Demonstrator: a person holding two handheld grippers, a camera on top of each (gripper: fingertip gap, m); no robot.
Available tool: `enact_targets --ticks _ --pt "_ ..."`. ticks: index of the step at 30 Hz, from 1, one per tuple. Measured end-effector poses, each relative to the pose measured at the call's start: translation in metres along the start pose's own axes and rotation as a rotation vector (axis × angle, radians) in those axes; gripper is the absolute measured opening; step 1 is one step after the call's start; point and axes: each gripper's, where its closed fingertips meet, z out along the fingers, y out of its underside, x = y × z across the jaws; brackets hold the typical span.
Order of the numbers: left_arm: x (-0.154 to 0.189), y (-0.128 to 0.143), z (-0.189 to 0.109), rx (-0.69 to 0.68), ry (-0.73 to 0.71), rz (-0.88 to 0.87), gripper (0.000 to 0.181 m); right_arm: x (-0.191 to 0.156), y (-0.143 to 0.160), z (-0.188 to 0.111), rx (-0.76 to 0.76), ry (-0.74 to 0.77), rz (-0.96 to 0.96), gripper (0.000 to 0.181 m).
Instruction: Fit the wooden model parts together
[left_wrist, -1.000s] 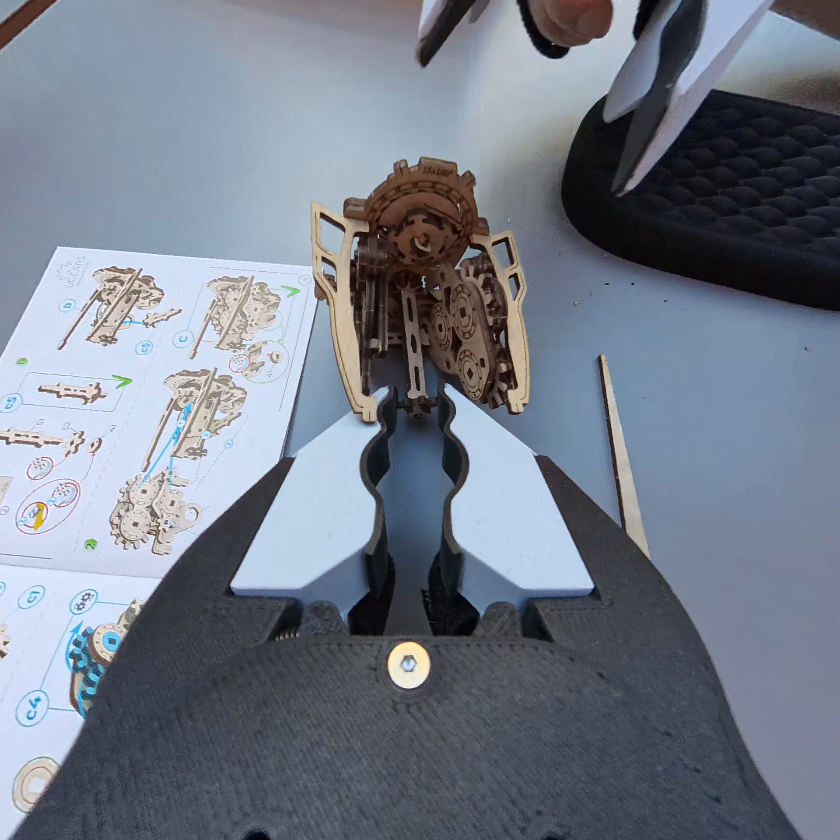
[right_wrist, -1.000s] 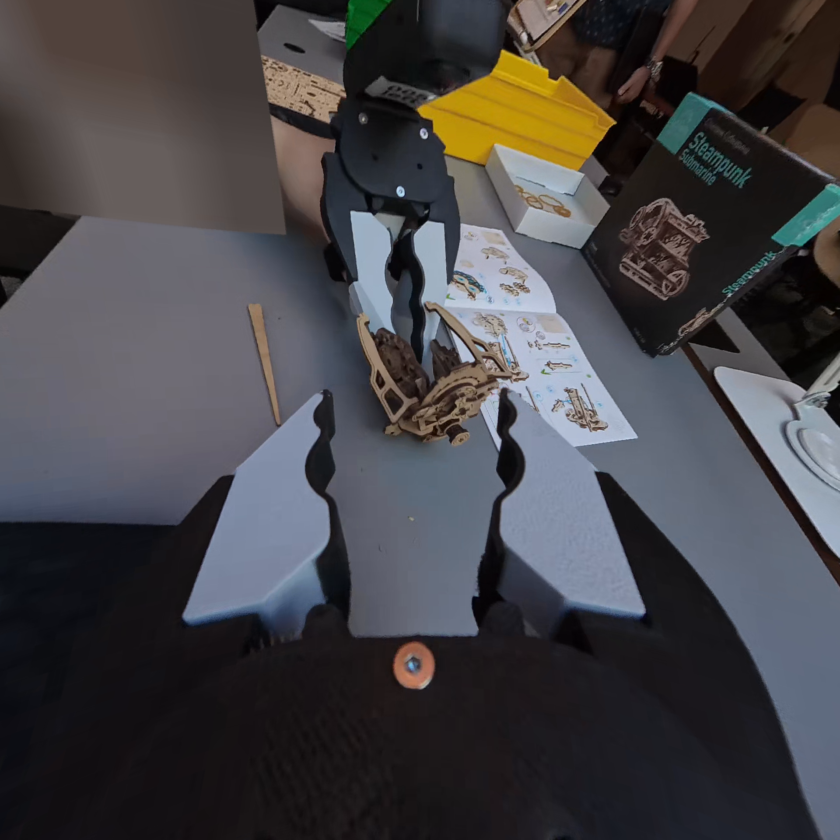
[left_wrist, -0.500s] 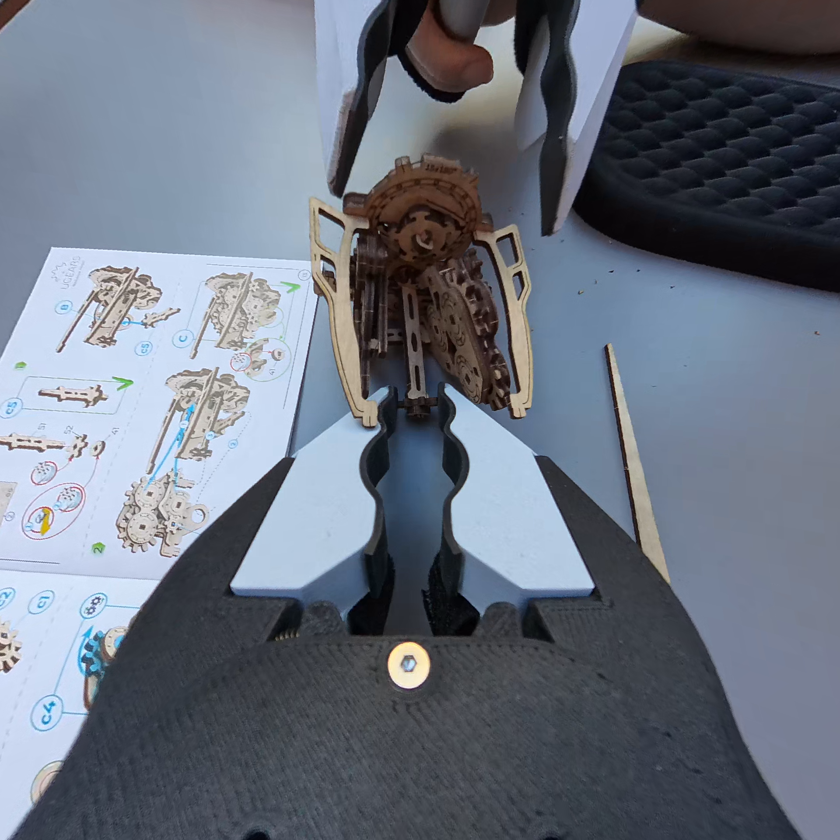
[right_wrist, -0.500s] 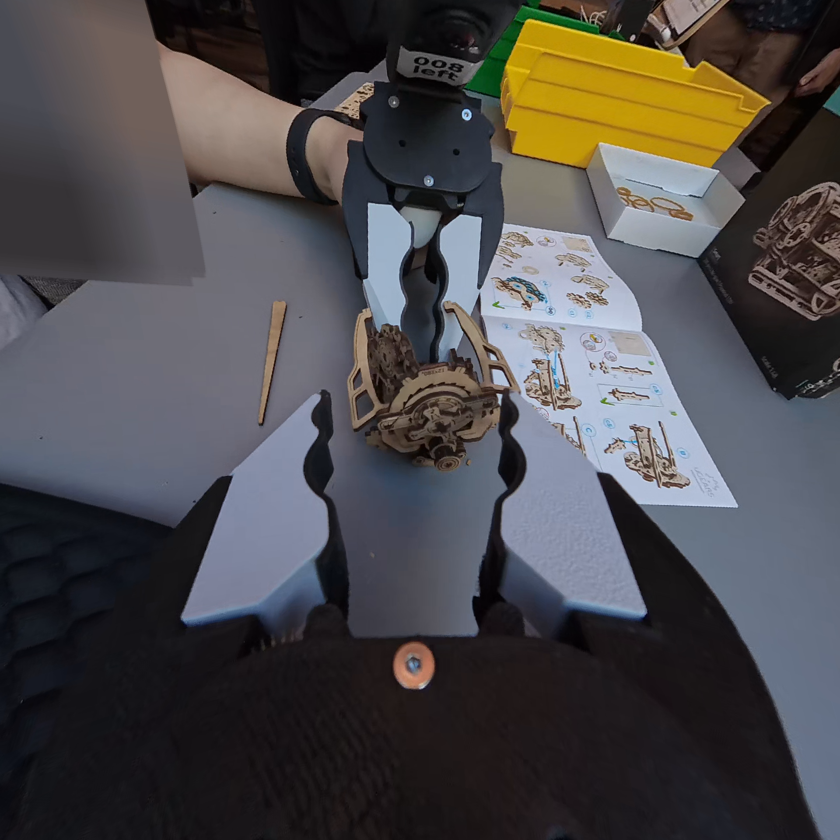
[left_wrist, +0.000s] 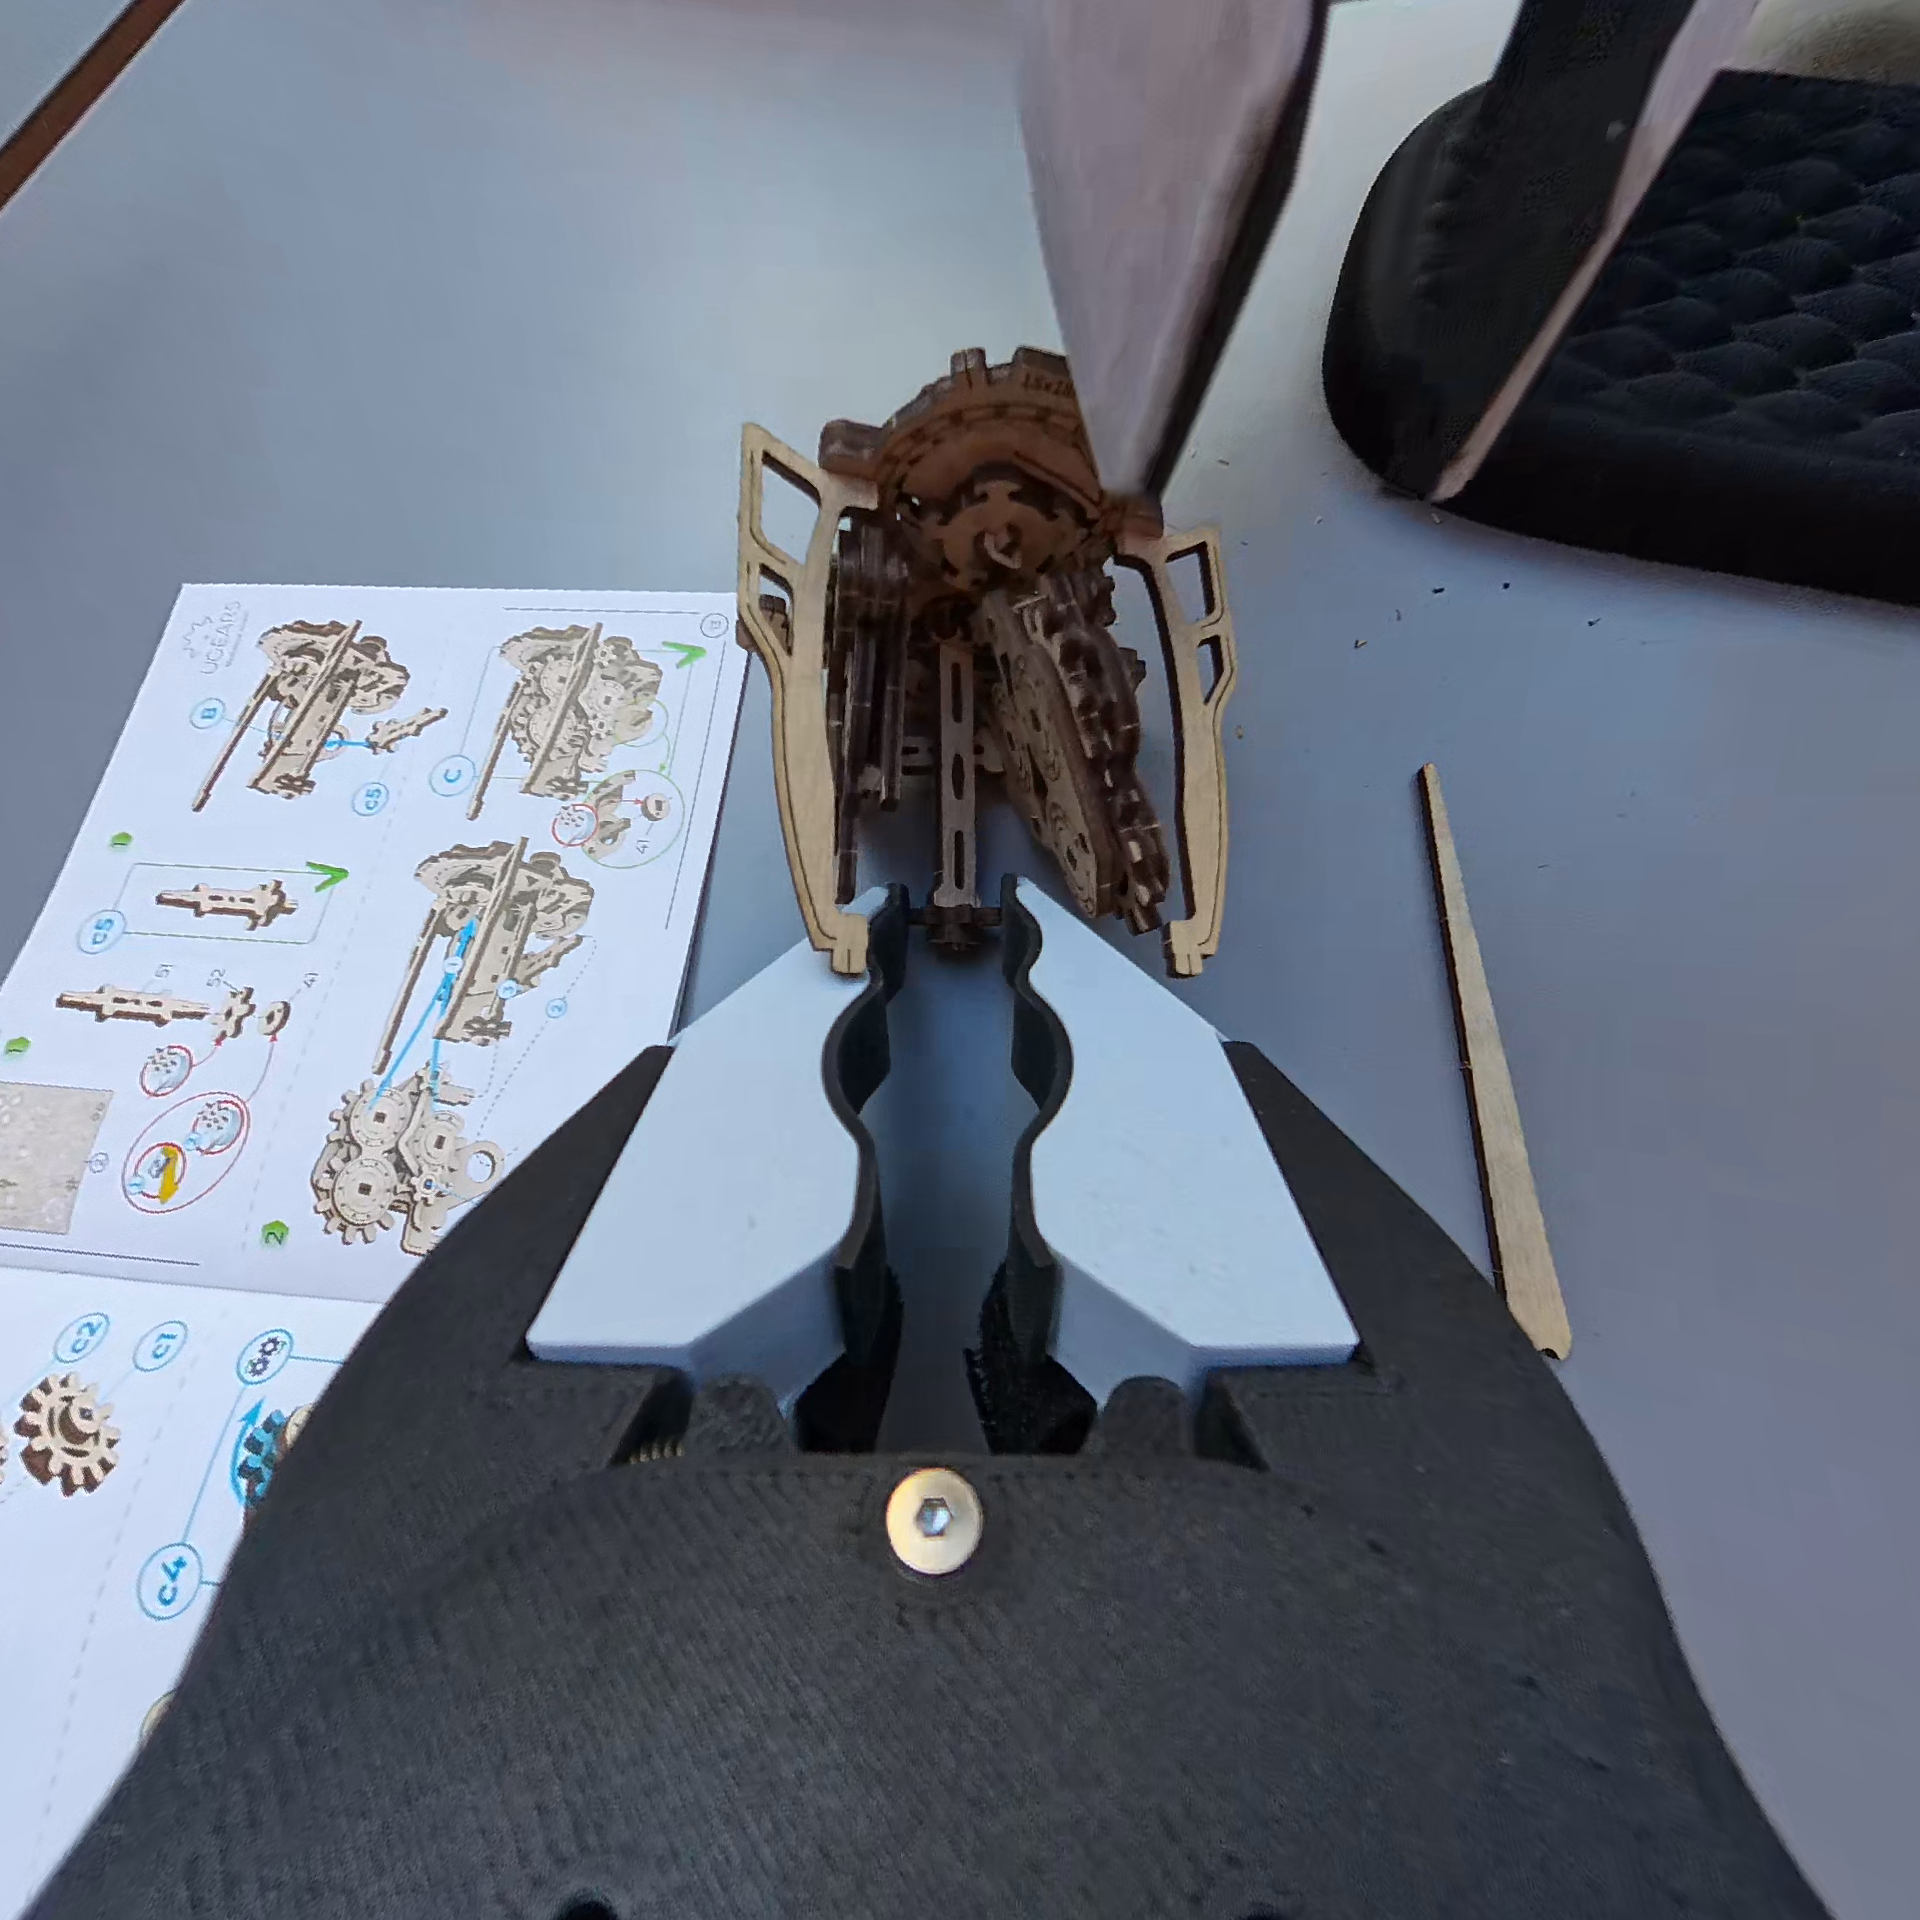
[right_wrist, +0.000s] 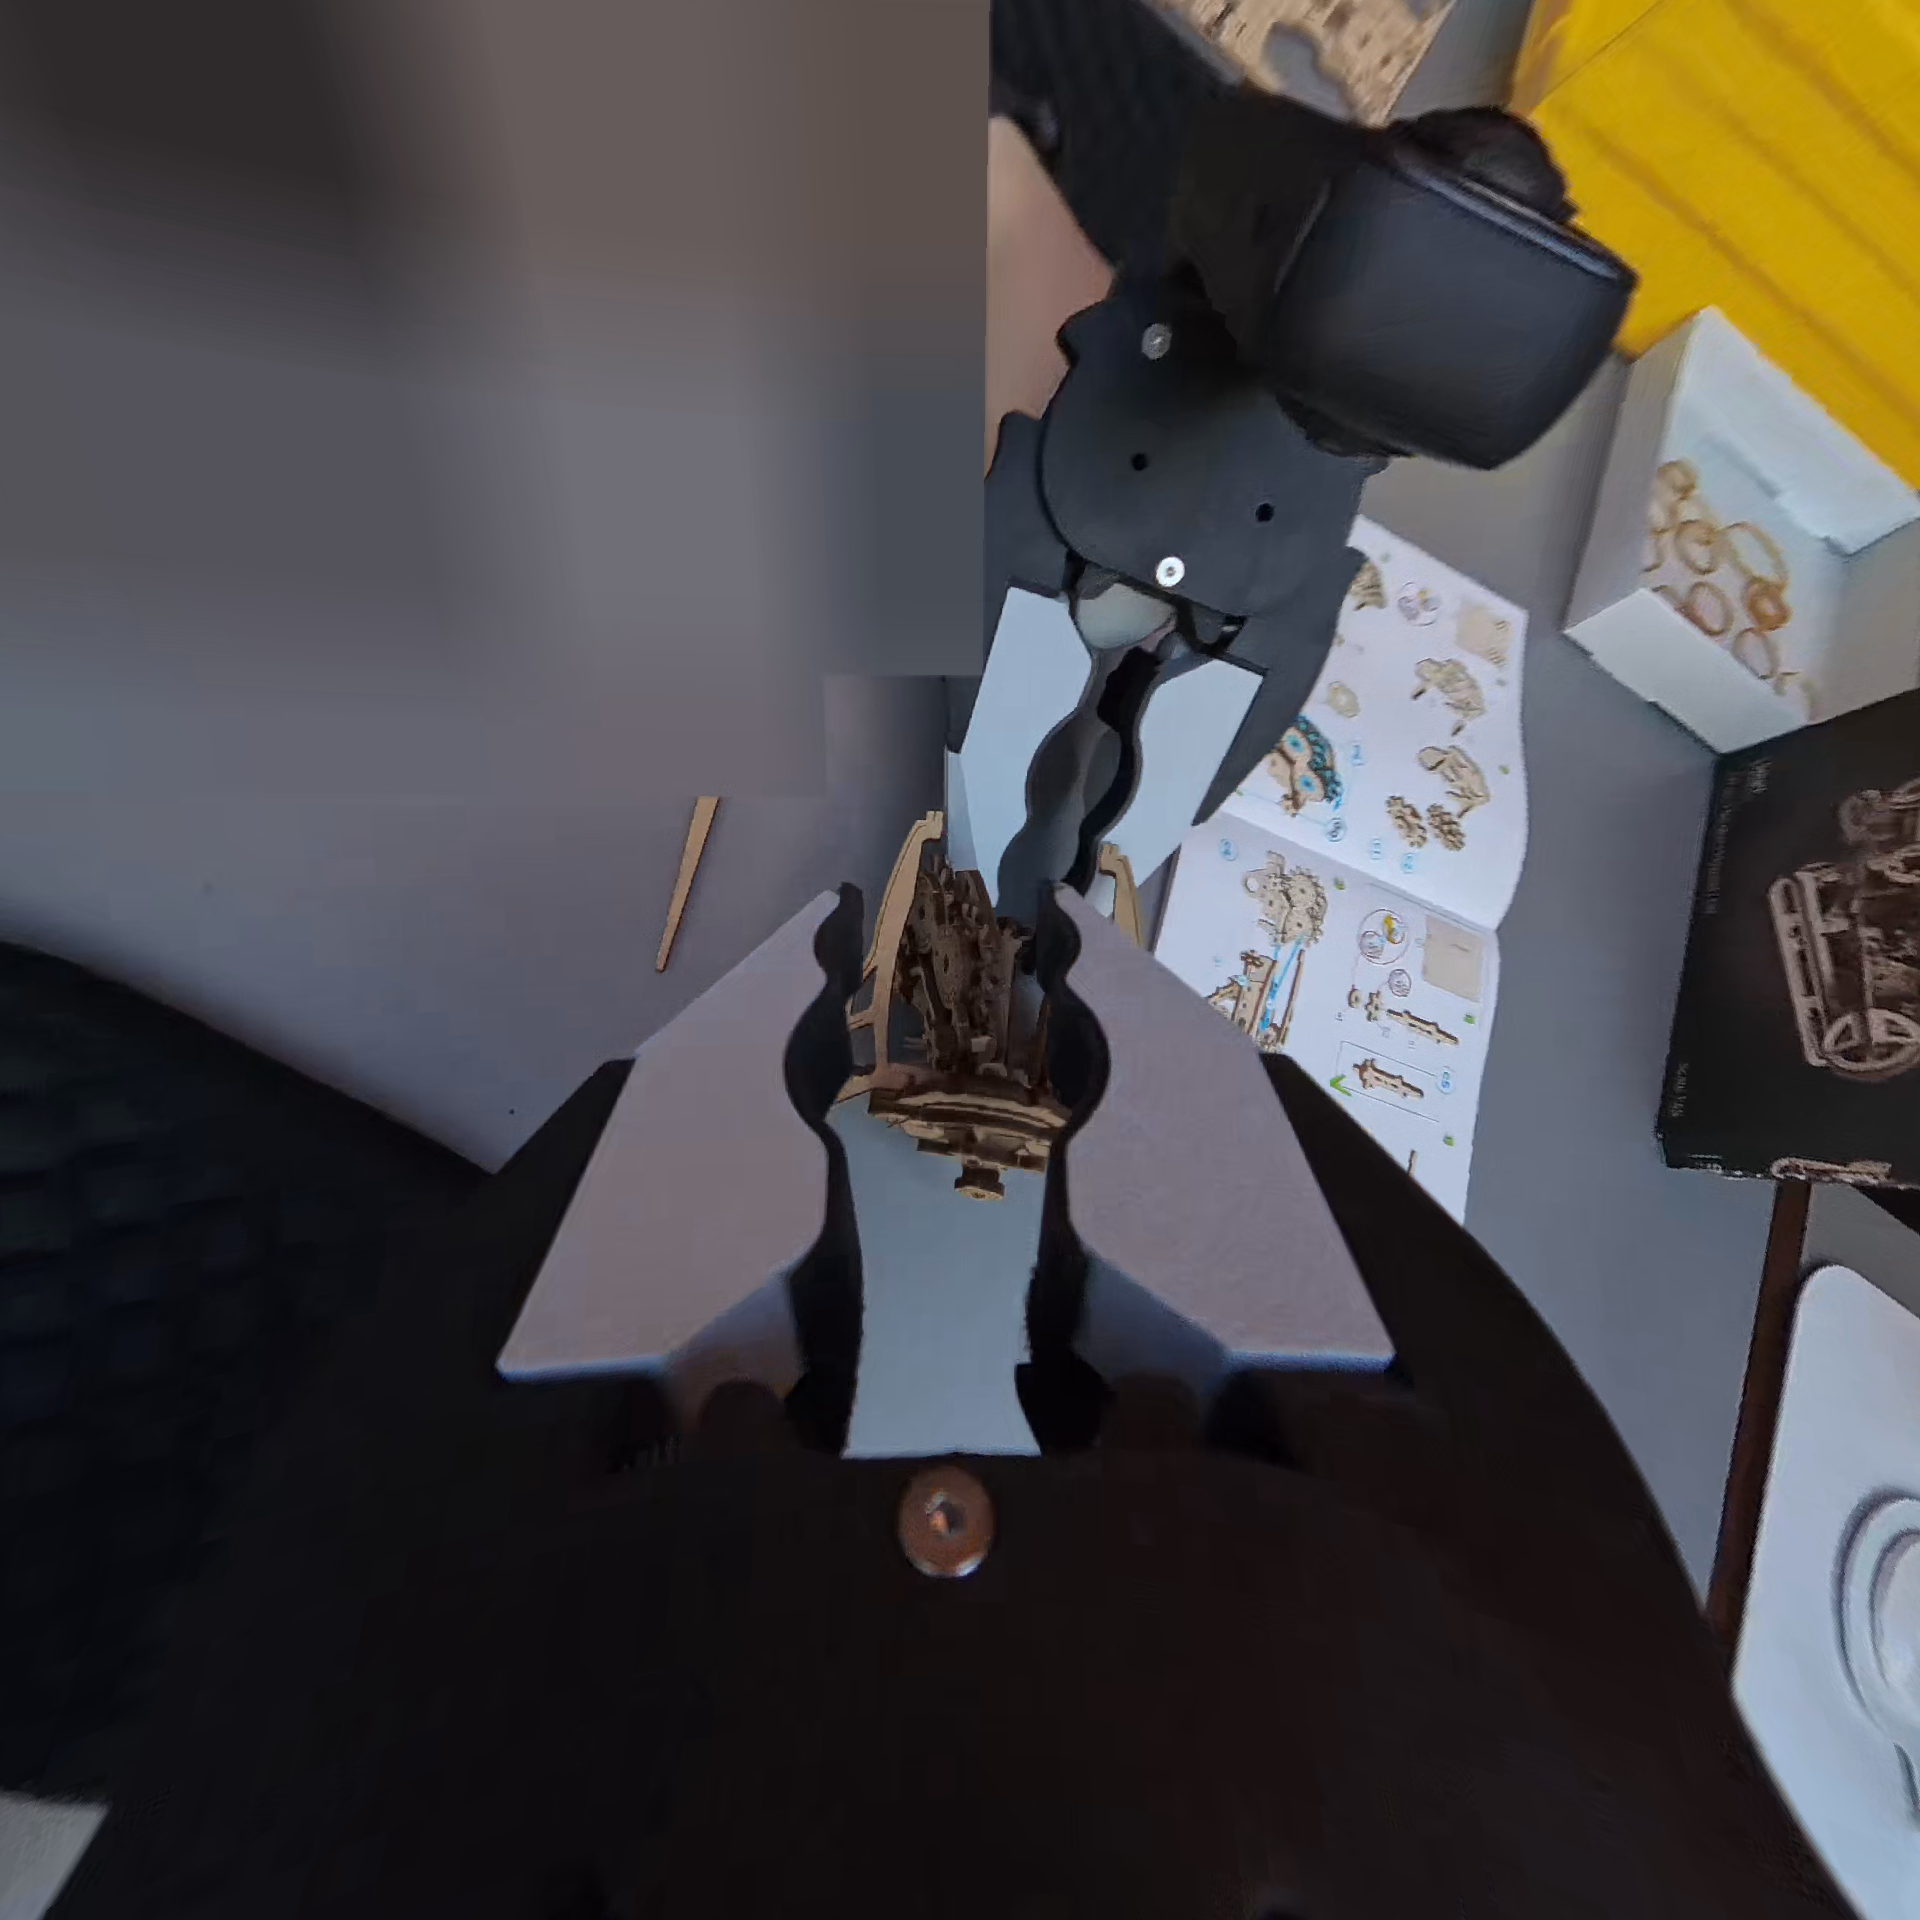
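The wooden gear model stands on the grey table, its round disc end facing away from the left gripper. My left gripper is shut on the small shaft end at the model's near side. My right gripper comes down from above with its jaws apart; one finger touches the disc's rim. In the right wrist view the model shows between the right gripper's blurred, narrowed fingers, with the left gripper behind it.
An instruction booklet lies left of the model. A thin wooden stick lies to its right, and a black padded mat is beyond that. A black kit box, a white parts box and yellow bins stand further off. Left tips to right tips: about 9 centimetres. The thin wooden stick is about 9 centimetres from both grippers' fingertips.
My right gripper has dropped closer over the model and its jaws have narrowed from wide open. The left gripper and the model have stayed in place.
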Motion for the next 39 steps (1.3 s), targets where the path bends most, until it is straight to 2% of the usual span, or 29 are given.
enact_targets --ticks 1,7,9,10,13,26,31,33,36,39 --pt "0.000 0.000 0.000 0.002 -0.001 -0.002 0.016 0.001 0.001 0.004 -0.061 -0.037 -0.017 0.025" --pt "0.001 -0.001 0.000 0.003 -0.001 0.002 0.016 0.010 0.026 0.024 -0.300 -0.123 0.004 0.026" --pt "0.001 0.000 0.001 -0.003 -0.003 0.001 0.016 0.005 0.026 0.028 -0.314 -0.152 0.024 0.020" --pt "0.001 0.000 0.000 -0.001 -0.002 -0.001 0.016 0.003 0.030 0.029 -0.344 -0.163 0.023 0.012" --pt "0.001 -0.001 0.000 0.003 0.003 -0.018 0.016 0.001 0.032 0.026 -0.373 -0.148 0.026 0.010" --pt "-0.001 -0.005 -0.006 0.050 0.023 -0.161 0.016 0.002 0.033 0.019 -0.328 -0.014 0.161 0.010" --pt "-0.006 -0.002 -0.023 0.076 -0.017 -0.188 0.027 0.001 0.035 0.016 -0.260 -0.010 0.157 0.010" --pt "-0.004 -0.008 -0.038 0.127 -0.027 -0.182 0.027 0.001 0.036 0.015 -0.240 0.001 0.144 0.010" --pt "0.001 -0.030 -0.059 0.253 -0.038 -0.139 0.028 0.003 0.036 0.016 -0.222 0.022 0.131 0.010" --pt "0.009 -0.046 -0.062 0.281 -0.038 -0.092 0.029 0.004 0.035 0.017 -0.215 0.030 0.109 0.010"
